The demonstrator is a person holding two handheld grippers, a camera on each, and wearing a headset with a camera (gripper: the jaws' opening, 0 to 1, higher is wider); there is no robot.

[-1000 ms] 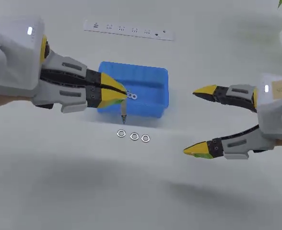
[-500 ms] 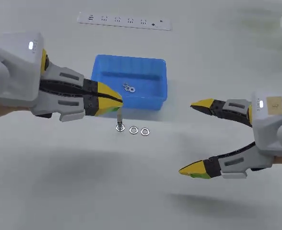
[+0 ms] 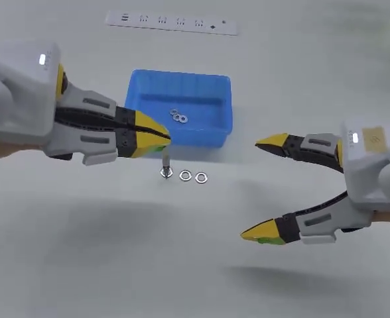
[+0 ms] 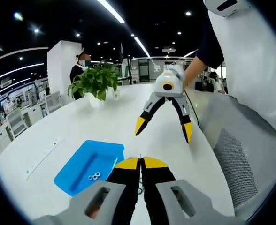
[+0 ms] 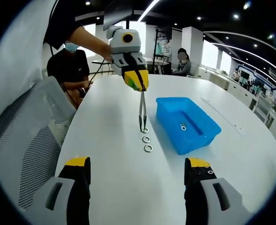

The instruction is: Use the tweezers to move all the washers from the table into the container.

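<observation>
Right gripper (image 3: 251, 188) is nearest, jaws spread wide, nothing in them, well off to the side of the work. Left gripper (image 3: 160, 136) is the working one: jaws clenched on the tweezers (image 3: 166, 161), which hang from the fingertips with the long axis near vertical. Tweezer tips sit right at the first washer (image 3: 167, 173), directly below the left fingertips. Can't tell if the tips straddle its rim or only touch it. Two more washers (image 3: 186, 175) run in a line from the tips toward the right gripper's side, just beside each other, flat on the table (image 3: 115, 265). All are small thin shiny rings, probably slippery to pinch. Blue container (image 3: 208, 136) is just beyond the left fingertips, binned washers (image 3: 178, 117) on its floor, so the carry looks short: up, then forward. White power strip (image 3: 170, 22) is farthest out.
</observation>
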